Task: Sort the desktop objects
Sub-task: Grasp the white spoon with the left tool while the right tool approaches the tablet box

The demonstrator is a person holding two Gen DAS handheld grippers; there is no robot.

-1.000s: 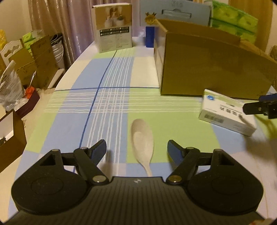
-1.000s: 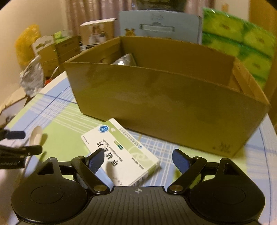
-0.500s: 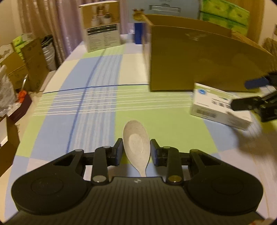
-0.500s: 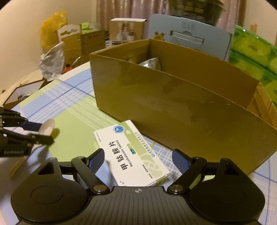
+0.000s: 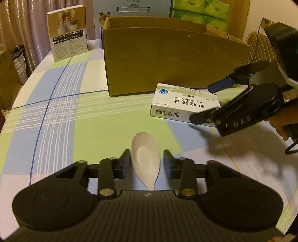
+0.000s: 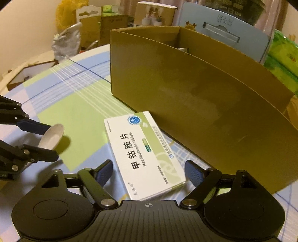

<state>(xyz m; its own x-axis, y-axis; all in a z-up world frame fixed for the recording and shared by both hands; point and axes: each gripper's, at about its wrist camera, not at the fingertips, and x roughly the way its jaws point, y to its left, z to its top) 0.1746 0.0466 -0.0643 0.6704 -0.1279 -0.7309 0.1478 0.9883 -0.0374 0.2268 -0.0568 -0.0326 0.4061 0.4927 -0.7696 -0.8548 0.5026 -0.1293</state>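
Observation:
A pale beige spoon (image 5: 146,159) is between the fingers of my left gripper (image 5: 146,161), which is shut on it; in the right wrist view the spoon (image 6: 53,136) looks lifted off the cloth. A white and green medicine box (image 6: 143,154) lies on the checked tablecloth against the front of a large open cardboard box (image 6: 204,96). My right gripper (image 6: 149,172) is open with its fingers on either side of the medicine box's near end. The medicine box (image 5: 184,104) and right gripper (image 5: 208,101) also show in the left wrist view.
The cardboard box (image 5: 167,55) stands at the table's middle back, something silvery inside it. A white product carton (image 5: 68,43) stands at back left, a blue box (image 5: 132,9) and green tissue packs (image 5: 203,13) behind. Cluttered boxes sit beyond the table's left edge.
My left gripper closed on the spoon and raised it, swinging right toward the cardboard box. My right gripper moved forward so its open fingers straddle the medicine box.

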